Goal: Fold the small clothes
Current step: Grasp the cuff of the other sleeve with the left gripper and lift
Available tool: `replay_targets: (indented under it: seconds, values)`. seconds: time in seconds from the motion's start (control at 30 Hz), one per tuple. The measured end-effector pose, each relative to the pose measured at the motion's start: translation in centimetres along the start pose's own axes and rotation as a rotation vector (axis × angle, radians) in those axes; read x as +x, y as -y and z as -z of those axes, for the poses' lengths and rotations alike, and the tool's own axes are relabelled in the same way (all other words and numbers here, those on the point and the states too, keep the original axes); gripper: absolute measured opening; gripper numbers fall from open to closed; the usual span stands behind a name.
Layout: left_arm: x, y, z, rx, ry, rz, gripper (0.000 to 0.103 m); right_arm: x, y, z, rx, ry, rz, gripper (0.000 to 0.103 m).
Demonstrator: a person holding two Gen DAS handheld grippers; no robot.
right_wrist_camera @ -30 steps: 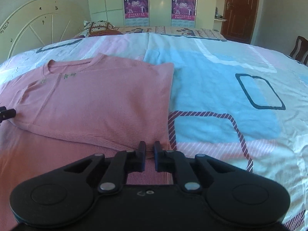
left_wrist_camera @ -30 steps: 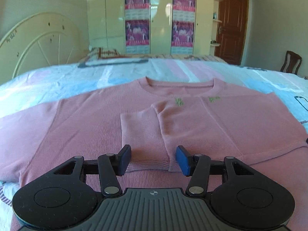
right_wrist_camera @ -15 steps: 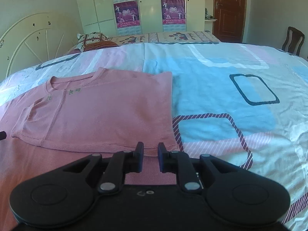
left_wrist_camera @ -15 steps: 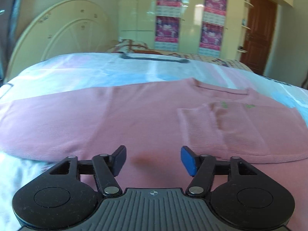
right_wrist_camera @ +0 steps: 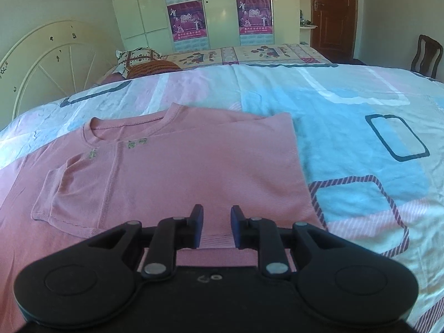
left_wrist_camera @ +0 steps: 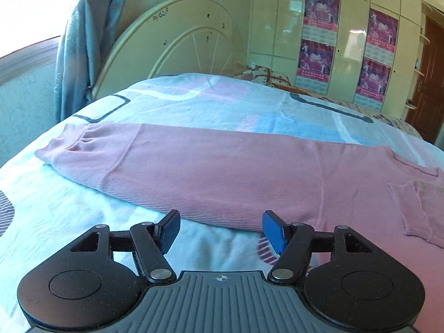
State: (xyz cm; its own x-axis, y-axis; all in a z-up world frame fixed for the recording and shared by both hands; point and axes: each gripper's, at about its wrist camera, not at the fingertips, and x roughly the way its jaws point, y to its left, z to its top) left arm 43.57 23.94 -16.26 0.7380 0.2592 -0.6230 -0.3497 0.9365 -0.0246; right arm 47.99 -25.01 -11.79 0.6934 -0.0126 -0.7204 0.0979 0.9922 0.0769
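Note:
A pink long-sleeved top [right_wrist_camera: 172, 174] lies flat on the bed, its right side and sleeve folded over the chest. In the left wrist view its other sleeve [left_wrist_camera: 172, 166] stretches out to the left, cuff near the bed's edge. My left gripper [left_wrist_camera: 220, 231] is open, hovering just short of that sleeve's near edge with only bedsheet between the blue pads [left_wrist_camera: 273, 233]. My right gripper [right_wrist_camera: 217, 226] hovers over the folded part's lower edge. Its jaws are opening, a narrow gap between them, with pink cloth showing beneath but not pinched.
The bed has a light blue and pink patterned sheet [right_wrist_camera: 360, 127]. A cream headboard [left_wrist_camera: 177, 50] and a blue curtain [left_wrist_camera: 83, 41] stand at the left. Wardrobes with posters [right_wrist_camera: 216, 11], a brown door [right_wrist_camera: 333, 14], a chair [right_wrist_camera: 426, 55] and a pillow [right_wrist_camera: 141, 59] lie beyond.
My left gripper swung left from the folded cuff at the chest to the outstretched sleeve and opened wider. My right gripper let go of the fold, opened slightly and shifted left over it.

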Motion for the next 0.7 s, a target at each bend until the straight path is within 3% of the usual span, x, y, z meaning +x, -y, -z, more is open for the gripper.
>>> replay_targets:
  seconds: [0.23, 0.3, 0.47, 0.63, 0.7]
  values:
    - [2.1, -5.9, -0.7, -0.046, 0.011, -0.078, 0.065, 1.2, -3.9, -0.5, 0.009, -0.008, -0.025, 0.021]
    - [3.0, -9.1, -1.2, -0.152, 0.002, -0.095, 0.065, 1.3, -4.8, -0.5, -0.002, -0.012, -0.024, 0.021]
    - [6.0, -18.1, -1.5, -0.526, 0.012, -0.044, 0.064, 1.2, -5.7, -0.8, -0.008, -0.017, -0.003, 0.021]
    - [8.9, -21.7, -1.9, -0.702, 0.067, -0.001, 0.064, 1.2, -5.9, -1.4, -0.011, -0.017, 0.023, 0.021]
    - [10.1, -22.2, -2.2, -0.739, 0.078, -0.006, 0.051, 1.2, -5.9, -1.6, -0.005, -0.014, 0.029, 0.021]
